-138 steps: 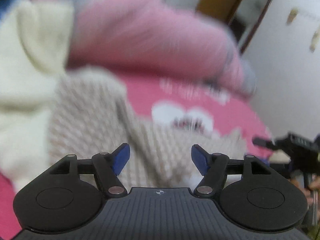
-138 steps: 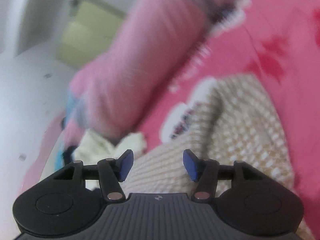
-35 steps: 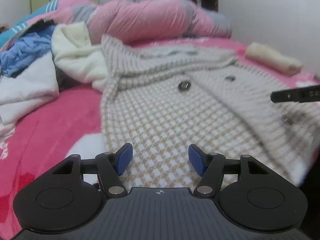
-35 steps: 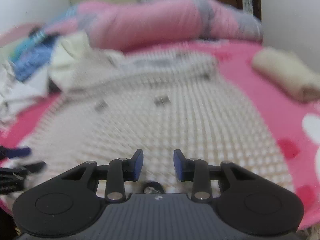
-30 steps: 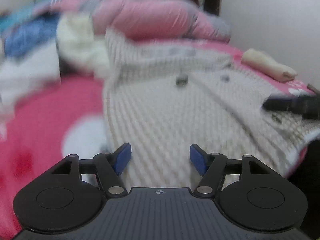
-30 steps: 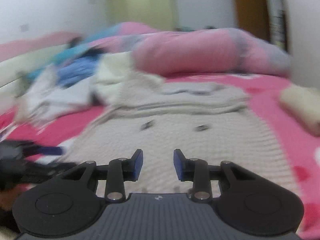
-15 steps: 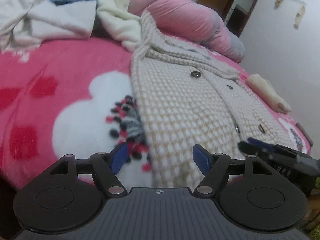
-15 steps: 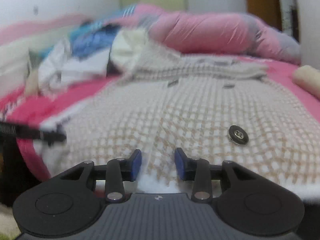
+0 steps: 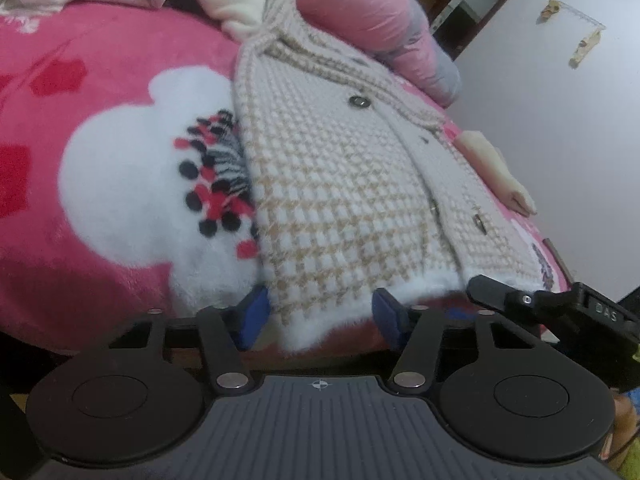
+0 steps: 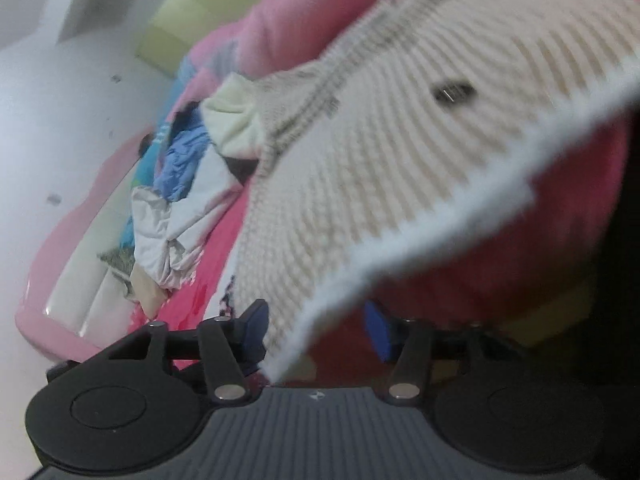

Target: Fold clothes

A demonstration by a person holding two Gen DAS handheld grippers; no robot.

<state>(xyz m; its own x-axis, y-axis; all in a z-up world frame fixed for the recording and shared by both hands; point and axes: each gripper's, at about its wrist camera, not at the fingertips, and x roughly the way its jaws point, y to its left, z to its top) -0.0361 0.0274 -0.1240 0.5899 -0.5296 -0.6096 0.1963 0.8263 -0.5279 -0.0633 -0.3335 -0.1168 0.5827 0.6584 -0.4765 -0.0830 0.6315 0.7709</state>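
- Two grippers sit at the cardigan's (image 9: pixel 340 184) fuzzy hem (image 9: pixel 320 320): my left gripper (image 9: pixel 320 314) has been closing, my right gripper (image 10: pixel 316 330) opening; neither pinches yet.
- I'd seat the hem deep between both before squeezing.
- It lies buttoned on the pink blanket (image 9: pixel 100 80), overhanging the bed's edge.

The cream-and-tan houndstooth knitted cardigan (image 9: pixel 344 184) looks thick and woolly, its hem fuzzy white, with glossy metal round buttons (image 9: pixel 359 101); beneath the cardigan, the pink plush fleece blanket (image 9: pixel 100 92) is soft and matt; beyond the cardigan's collar, a pink padded quilt (image 9: pixel 360 12) has smooth cloth.
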